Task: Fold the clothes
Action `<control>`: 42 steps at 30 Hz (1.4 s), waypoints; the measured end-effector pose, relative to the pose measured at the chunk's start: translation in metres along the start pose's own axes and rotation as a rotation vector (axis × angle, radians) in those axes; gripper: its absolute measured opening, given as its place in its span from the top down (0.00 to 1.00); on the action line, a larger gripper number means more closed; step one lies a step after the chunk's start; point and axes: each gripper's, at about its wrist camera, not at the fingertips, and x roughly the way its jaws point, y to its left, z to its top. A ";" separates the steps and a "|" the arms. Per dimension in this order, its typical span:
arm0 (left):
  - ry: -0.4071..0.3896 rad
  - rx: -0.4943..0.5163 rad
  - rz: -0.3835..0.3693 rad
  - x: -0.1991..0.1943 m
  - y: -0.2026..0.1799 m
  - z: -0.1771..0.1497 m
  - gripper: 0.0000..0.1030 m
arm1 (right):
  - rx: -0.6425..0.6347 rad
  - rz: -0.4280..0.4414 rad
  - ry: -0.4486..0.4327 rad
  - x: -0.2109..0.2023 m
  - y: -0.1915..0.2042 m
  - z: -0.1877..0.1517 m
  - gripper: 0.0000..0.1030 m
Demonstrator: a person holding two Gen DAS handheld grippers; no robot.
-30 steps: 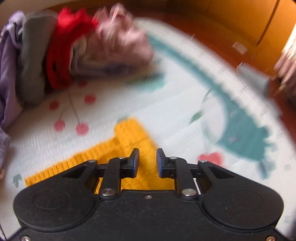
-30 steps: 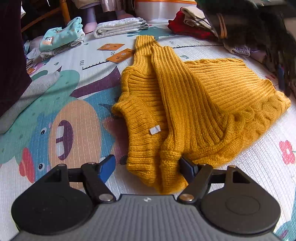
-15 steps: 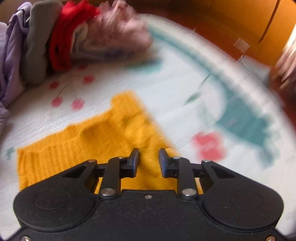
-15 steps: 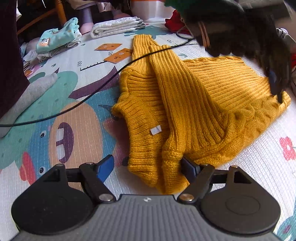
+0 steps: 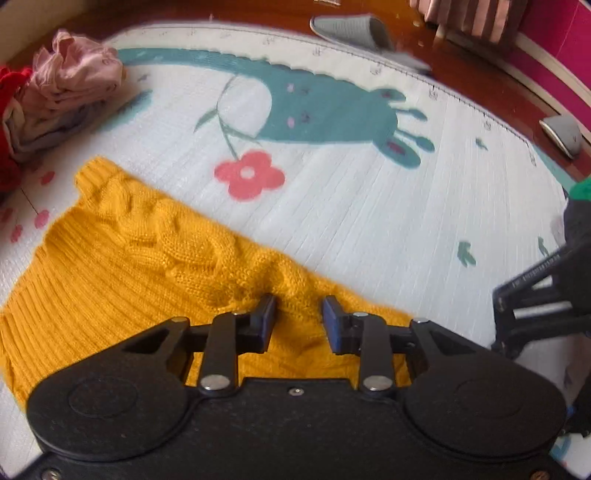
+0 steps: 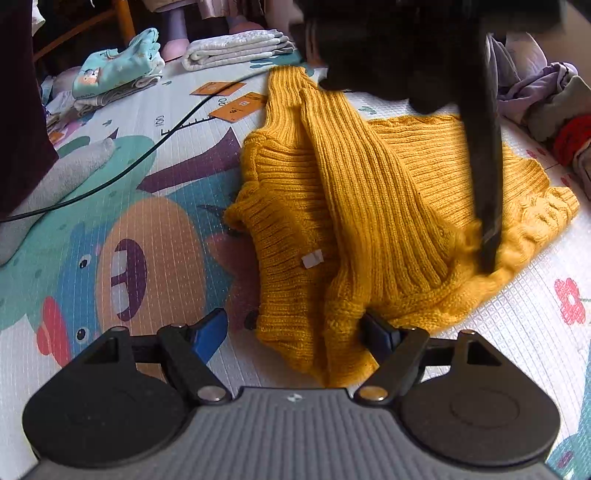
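A mustard-yellow knit sweater (image 6: pixel 369 184) lies on the play mat, one sleeve folded across its body. Its cable-knit hem (image 5: pixel 147 266) runs diagonally through the left wrist view. My left gripper (image 5: pixel 298 314) hovers low over that hem, jaws a little apart with knit showing in the gap and no pad pressing on it. From the right wrist view it is a dark shape whose finger (image 6: pixel 487 221) reaches the hem. My right gripper (image 6: pixel 293 328) stands wide open at the sweater's near edge; the right pad touches the knit, the left pad is apart from it.
The printed play mat (image 5: pixel 369 229) lies on a wooden floor with grey slippers (image 5: pixel 351 27). A pile of pink and red clothes (image 5: pixel 70 92) sits at the left. Folded clothes (image 6: pixel 236 48), a teal stack (image 6: pixel 118 74), orange tags (image 6: pixel 236 107) and a black cable (image 6: pixel 147 155) lie farther back.
My left gripper has swung along the mat to the sweater's hem and rolled, its jaws a bit wider. In the right view it has come down onto the hem. The right gripper kept still.
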 end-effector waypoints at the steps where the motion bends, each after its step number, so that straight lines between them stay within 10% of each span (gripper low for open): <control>1: 0.023 -0.040 -0.007 -0.002 0.004 0.006 0.71 | -0.013 -0.011 0.004 0.001 0.003 0.000 0.23; 9: 0.278 0.235 0.052 -0.106 -0.009 -0.017 0.66 | 0.027 -0.053 -0.057 -0.025 -0.008 0.002 0.31; 14: 0.179 0.249 0.168 -0.164 -0.005 -0.076 0.60 | 0.024 -0.077 -0.074 -0.033 -0.015 0.005 0.31; 17: 0.164 0.297 0.301 -0.153 -0.005 -0.120 0.60 | 0.016 -0.080 -0.064 -0.028 -0.014 0.007 0.31; 33: 0.275 0.591 0.368 -0.117 0.017 -0.192 0.63 | 0.033 -0.089 -0.023 -0.011 -0.019 0.010 0.30; 42: 0.310 0.653 0.331 -0.118 0.018 -0.186 0.93 | 0.046 -0.092 -0.038 -0.010 -0.021 0.010 0.30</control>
